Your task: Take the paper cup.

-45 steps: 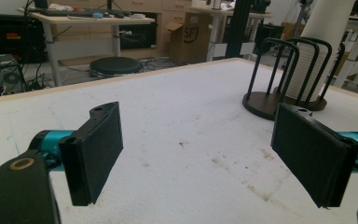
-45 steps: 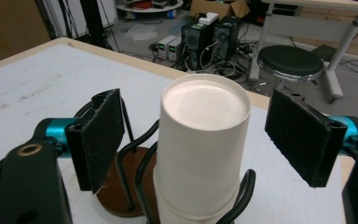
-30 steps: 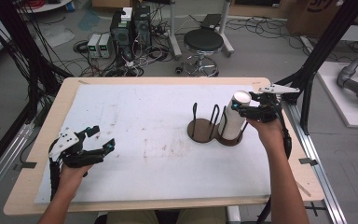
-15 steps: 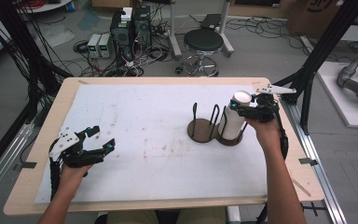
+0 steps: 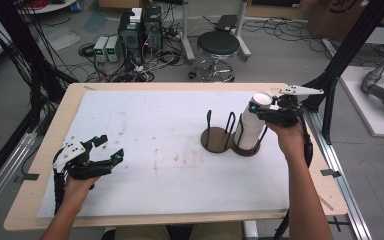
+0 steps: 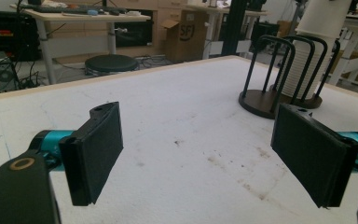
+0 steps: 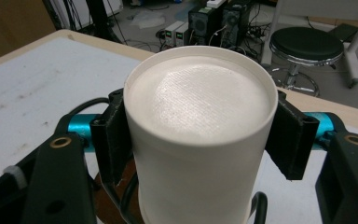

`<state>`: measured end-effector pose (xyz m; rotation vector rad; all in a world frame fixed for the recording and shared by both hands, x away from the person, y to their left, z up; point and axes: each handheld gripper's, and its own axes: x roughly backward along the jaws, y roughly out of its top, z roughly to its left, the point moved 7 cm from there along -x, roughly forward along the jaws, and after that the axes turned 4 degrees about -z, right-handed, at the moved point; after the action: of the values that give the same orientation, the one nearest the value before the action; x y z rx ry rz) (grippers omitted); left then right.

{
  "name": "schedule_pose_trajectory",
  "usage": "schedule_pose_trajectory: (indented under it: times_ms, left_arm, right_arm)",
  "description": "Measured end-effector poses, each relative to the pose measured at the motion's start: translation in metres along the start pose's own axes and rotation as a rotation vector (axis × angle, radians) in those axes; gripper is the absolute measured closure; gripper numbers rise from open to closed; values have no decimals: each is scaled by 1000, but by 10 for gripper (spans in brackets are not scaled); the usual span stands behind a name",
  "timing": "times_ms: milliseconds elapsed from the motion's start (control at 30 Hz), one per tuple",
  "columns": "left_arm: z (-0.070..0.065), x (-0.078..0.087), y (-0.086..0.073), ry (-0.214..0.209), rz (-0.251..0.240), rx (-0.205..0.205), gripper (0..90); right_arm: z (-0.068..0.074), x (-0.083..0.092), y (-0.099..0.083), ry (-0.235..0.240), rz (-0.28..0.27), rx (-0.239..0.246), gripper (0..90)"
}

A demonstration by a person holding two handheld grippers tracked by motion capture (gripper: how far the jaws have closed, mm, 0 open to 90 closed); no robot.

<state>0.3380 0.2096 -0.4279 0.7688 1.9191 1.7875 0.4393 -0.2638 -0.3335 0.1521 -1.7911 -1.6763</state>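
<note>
Both jaws of right gripper (image 7: 200, 140), just closing, pinch cup stack (image 7: 198, 140) top.

Stack of white cups (image 7: 200, 140) cut off at bottom edge in right gripper view, its top cropped in left gripper view; dark wire holder (image 5: 230, 140) base mostly hidden behind cups; individual cup count untellable.

White cup stack (image 5: 252, 125), dark brown holder (image 5: 219, 140).
</note>
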Motion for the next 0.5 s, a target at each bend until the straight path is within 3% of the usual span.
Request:
schedule_pose_trajectory:
  times_ms: [500]
  left_arm:
    - [-2, 0, 1, -18, -4, 6, 166]
  right_arm:
    - [5, 24, 39, -12, -44, 29, 337]
